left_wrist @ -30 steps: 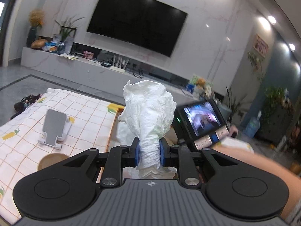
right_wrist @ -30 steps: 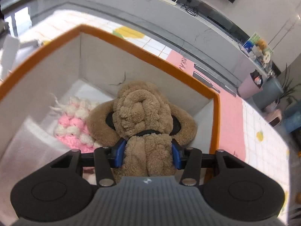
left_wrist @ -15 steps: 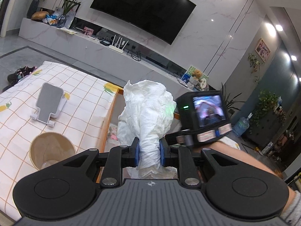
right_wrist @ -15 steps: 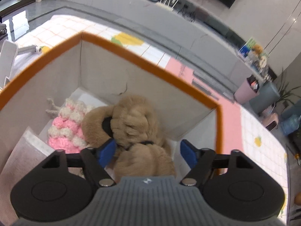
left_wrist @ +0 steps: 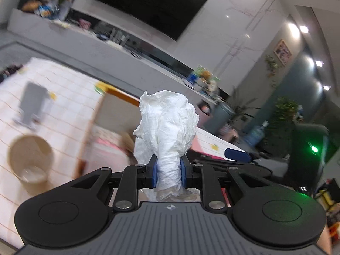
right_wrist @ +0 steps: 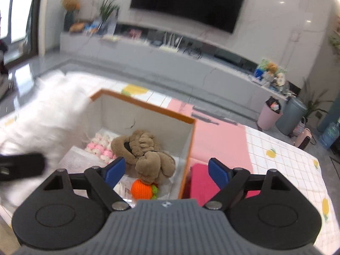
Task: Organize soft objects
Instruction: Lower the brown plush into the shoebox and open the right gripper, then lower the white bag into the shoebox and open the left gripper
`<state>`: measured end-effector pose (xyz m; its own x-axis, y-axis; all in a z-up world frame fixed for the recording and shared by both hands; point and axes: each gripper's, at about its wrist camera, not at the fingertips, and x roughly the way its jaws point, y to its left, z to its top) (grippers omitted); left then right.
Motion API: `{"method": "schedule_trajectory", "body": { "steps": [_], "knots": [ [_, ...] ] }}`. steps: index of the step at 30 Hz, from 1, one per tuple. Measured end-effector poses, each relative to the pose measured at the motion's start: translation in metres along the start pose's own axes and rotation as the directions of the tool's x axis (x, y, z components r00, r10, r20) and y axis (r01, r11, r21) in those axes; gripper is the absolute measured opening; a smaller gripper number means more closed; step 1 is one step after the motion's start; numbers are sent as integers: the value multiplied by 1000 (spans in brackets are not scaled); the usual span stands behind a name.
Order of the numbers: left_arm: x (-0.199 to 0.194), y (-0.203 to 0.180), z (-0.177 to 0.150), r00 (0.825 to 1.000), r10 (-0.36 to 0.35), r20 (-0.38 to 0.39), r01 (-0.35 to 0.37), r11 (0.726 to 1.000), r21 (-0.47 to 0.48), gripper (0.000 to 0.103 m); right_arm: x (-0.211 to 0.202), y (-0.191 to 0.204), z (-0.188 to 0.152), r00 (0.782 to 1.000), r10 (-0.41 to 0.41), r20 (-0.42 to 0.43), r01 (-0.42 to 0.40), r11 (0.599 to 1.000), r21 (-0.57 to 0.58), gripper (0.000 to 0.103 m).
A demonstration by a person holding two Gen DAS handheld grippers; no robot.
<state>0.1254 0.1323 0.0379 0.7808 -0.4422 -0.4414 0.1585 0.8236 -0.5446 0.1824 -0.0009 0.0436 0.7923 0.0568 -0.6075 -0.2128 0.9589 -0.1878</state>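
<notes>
My left gripper (left_wrist: 169, 175) is shut on a crumpled white cloth (left_wrist: 167, 125) that stands up above its pads. Beyond it lies the orange-rimmed white box (left_wrist: 119, 94), blurred. In the right wrist view the same box (right_wrist: 148, 106) holds a brown plush bear (right_wrist: 146, 150), a pink-and-white knitted piece (right_wrist: 98, 147) and an orange knitted fruit (right_wrist: 142, 189). My right gripper (right_wrist: 167, 172) hangs above the box with its jaws opening wide and nothing between them. The white cloth (right_wrist: 46, 114) and the left gripper's tip (right_wrist: 21, 165) show blurred at the left.
A checked tablecloth (right_wrist: 282, 161) covers the table, with a pink mat (right_wrist: 221, 136) right of the box. Left of the box stand a tan bowl (left_wrist: 29, 159) and a grey phone stand (left_wrist: 31, 104). A TV wall and bins lie beyond.
My right gripper let go of the brown bear, opened wide and rose back out of the box; the bear now lies inside. The left gripper kept the cloth and tilted slightly.
</notes>
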Motion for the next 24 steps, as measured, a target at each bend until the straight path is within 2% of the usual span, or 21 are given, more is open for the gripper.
{"method": "schedule_trajectory", "body": {
  "steps": [3,4,7,10,14,17,19,23,24],
  "knots": [
    [3,-14,-7,1000,-23,0,23,999,42,23,-25,-7,-21,994,-86,63,79,992,100,84],
    [6,-17,-8,1000,-30,-8,30,998,48,23,-33,-10,-27,993,-91,78,83,991,109,84],
    [16,-23,-15,997,-61,-42,62,997,36,23,-44,-10,-48,980,-173,99,159,978,137,85],
    [32,-27,-20,997,-28,-68,31,998,51,23,-46,-13,-66,977,-193,93,182,977,112,85],
    [59,-25,-24,989,-20,-144,26,999,34,23,-51,-28,-90,992,-110,68,102,988,118,85],
    [76,-29,-31,980,-2,-199,11,999,46,23,-51,-42,-106,997,-62,49,52,982,182,85],
    [86,-32,-37,973,35,-229,-17,997,79,23,-47,-48,-113,999,-31,38,21,974,226,85],
    [91,-38,-48,968,73,-241,-43,991,128,26,-44,-56,-117,999,-4,37,-6,963,270,85],
    [92,-38,-49,966,88,-245,-55,989,140,32,-43,-56,-118,999,-7,38,-4,963,271,84]
  ]
}}
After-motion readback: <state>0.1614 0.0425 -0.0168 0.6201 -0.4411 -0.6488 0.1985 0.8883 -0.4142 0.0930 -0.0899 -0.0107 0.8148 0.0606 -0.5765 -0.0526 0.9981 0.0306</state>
